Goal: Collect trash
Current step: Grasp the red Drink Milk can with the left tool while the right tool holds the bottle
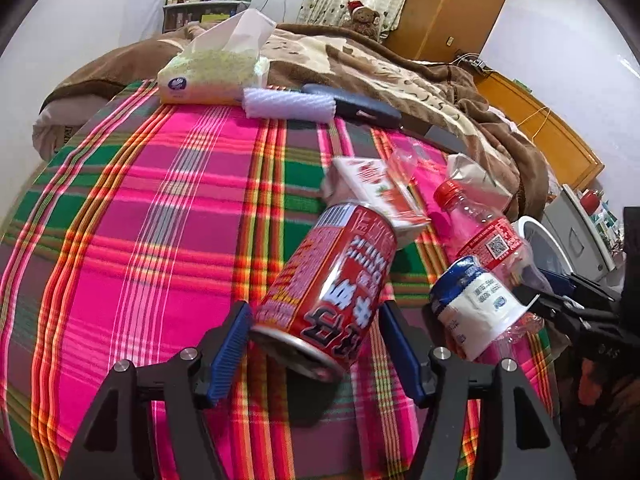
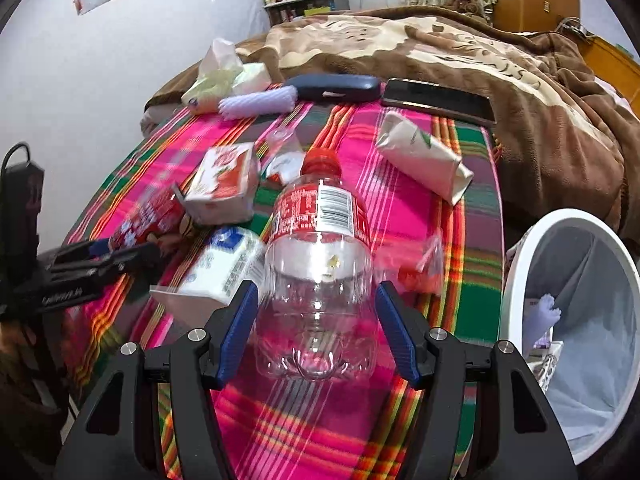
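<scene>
Left claw (image 1: 316,336) is pinched on a tilted red can (image 1: 328,284), lifted above the plaid bedcover (image 1: 160,200). Right claw (image 2: 318,332) is clamped around a clear bottle (image 2: 316,272), beside the white bin (image 2: 576,320).

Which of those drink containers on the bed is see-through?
The plastic bottle with the red cap, lying between the right claw's fingers. The can is solid red and the cartons are printed card.

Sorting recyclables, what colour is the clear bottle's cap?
Red; the bottle cap shows best in the right wrist view.
</scene>
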Action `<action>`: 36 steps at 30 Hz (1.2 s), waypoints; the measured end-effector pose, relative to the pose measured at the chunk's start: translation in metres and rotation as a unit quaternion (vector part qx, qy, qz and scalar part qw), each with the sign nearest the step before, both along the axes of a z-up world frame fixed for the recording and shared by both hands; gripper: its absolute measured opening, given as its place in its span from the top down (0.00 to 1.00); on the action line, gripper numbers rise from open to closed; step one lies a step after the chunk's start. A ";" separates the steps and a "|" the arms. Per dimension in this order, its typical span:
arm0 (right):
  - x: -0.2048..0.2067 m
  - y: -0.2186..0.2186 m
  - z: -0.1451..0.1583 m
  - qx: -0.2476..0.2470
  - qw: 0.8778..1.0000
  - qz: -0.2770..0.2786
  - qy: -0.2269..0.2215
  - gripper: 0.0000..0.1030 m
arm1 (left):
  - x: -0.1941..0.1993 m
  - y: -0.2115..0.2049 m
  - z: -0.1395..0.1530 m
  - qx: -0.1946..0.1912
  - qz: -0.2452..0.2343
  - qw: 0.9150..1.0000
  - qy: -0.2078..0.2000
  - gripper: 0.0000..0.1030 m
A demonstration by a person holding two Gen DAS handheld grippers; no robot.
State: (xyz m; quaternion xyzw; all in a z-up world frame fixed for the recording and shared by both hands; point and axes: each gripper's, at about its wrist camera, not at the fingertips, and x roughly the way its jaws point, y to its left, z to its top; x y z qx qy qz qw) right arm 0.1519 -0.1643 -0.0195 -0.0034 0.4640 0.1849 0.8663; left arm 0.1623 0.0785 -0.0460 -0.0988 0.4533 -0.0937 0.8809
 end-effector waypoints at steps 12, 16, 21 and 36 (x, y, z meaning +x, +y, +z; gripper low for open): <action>0.022 0.004 -0.003 0.018 1.000 -0.010 0.013 0.38 | 0.023 -0.015 -0.007 0.038 -0.034 0.999 0.011 0.30; 0.027 0.006 -0.003 0.018 1.000 -0.006 0.018 0.38 | 0.025 -0.019 -0.008 0.027 -0.045 0.999 0.009 0.30; 0.033 0.001 -0.005 0.044 0.998 -0.017 0.038 0.38 | 0.026 -0.018 -0.007 0.015 -0.042 0.999 0.006 0.32; 0.042 0.012 -0.011 0.029 0.998 -0.014 0.053 0.37 | 0.026 -0.018 -0.003 -0.010 -0.023 1.000 0.010 0.44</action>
